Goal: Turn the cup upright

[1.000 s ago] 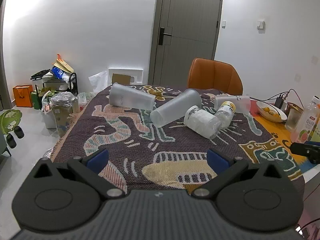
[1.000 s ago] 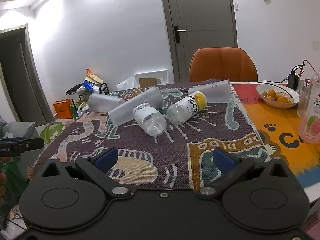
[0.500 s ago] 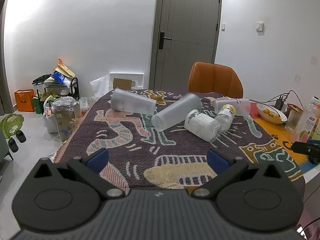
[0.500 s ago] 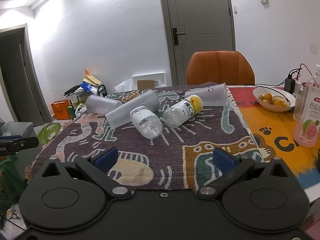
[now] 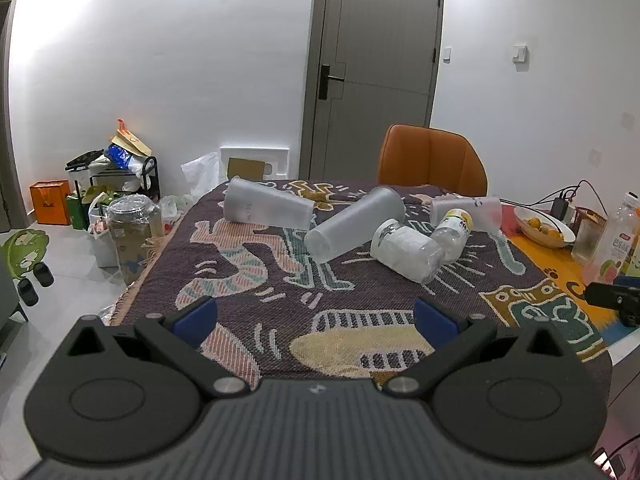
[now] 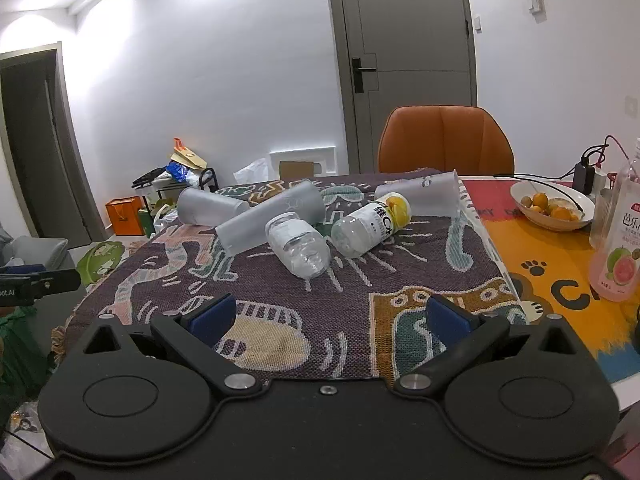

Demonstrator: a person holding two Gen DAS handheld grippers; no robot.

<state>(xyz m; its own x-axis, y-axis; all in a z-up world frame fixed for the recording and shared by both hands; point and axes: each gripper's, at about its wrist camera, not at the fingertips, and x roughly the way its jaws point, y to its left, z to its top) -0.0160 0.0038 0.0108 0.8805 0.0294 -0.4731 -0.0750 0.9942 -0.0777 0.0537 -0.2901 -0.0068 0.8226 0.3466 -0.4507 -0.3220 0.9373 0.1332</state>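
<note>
Three frosted plastic cups lie on their sides on the patterned cloth: one at the far left (image 5: 266, 209) (image 6: 210, 209), one in the middle (image 5: 354, 224) (image 6: 272, 216), one at the far right (image 5: 468, 208) (image 6: 424, 196). Two plastic bottles lie among them, a clear one (image 5: 406, 254) (image 6: 298, 246) and one with a yellow cap (image 5: 452, 232) (image 6: 372, 224). My left gripper (image 5: 316, 318) is open and empty over the near edge of the cloth. My right gripper (image 6: 330, 318) is open and empty, also short of the cups.
An orange chair (image 5: 432, 162) stands behind the table. A bowl of small oranges (image 6: 552, 206), a pink drink bottle (image 6: 620, 248) and cables sit on the orange mat at the right. Bags and boxes (image 5: 116, 200) clutter the floor at the left.
Both grippers have drawn back and risen slightly; the cups and bottles look a little farther away. Nothing on the table has moved.
</note>
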